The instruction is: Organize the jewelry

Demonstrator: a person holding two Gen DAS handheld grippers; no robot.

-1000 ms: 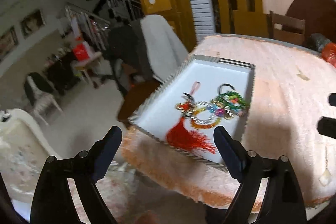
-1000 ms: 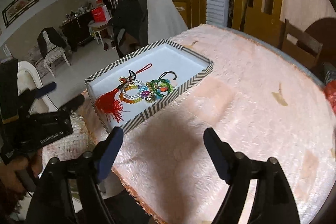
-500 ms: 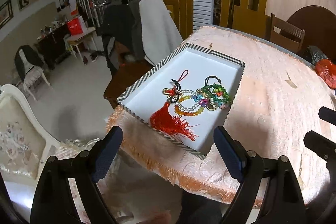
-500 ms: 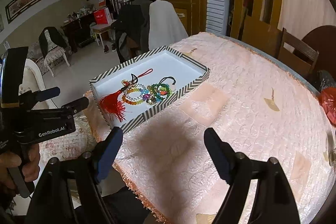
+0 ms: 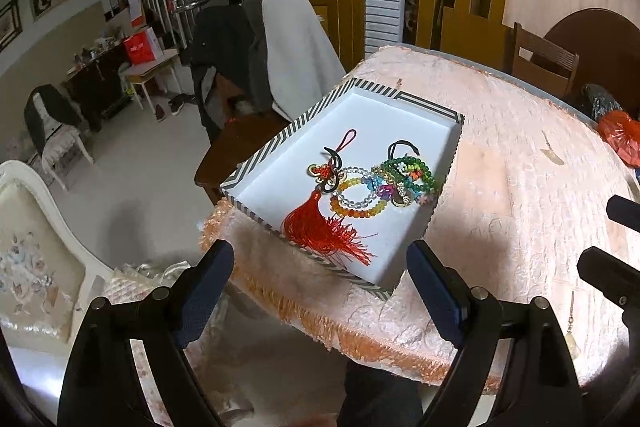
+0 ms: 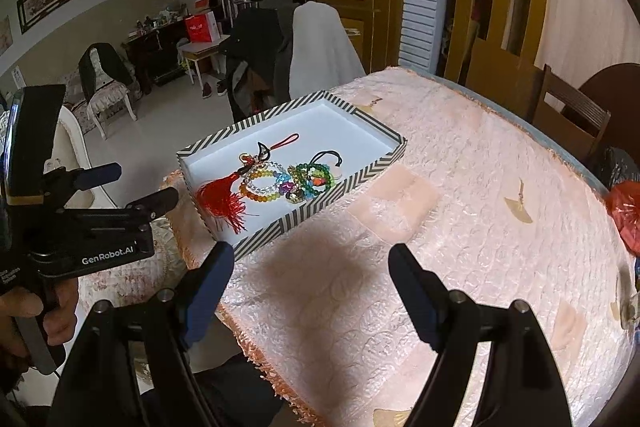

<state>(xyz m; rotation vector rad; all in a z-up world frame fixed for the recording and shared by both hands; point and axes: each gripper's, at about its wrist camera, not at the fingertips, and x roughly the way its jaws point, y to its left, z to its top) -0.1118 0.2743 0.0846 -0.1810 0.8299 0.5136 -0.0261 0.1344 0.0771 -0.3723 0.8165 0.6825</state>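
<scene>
A striped box (image 5: 416,101) with a white floor sits at the table's left corner; it also shows in the right wrist view (image 6: 312,209). Inside lie a red tassel charm (image 5: 320,223) (image 6: 222,197), a clear and orange bead bracelet (image 5: 358,195) (image 6: 262,183) and a green bead bracelet (image 5: 412,173) (image 6: 314,175), tangled together. My left gripper (image 5: 320,287) is open and empty, held off the table's front edge below the box. My right gripper (image 6: 312,287) is open and empty above the cloth, just in front of the box.
The table has a pink textured cloth (image 6: 460,227) with an orange fringe (image 5: 320,315). A red bag (image 6: 624,211) lies at the right edge. A draped chair (image 5: 296,55) stands behind the box and a wooden chair (image 6: 568,115) at the back right.
Both grippers have drawn back and risen a little, so the box looks farther off and sits more centred. Both stay open. The jewelry has not moved.
</scene>
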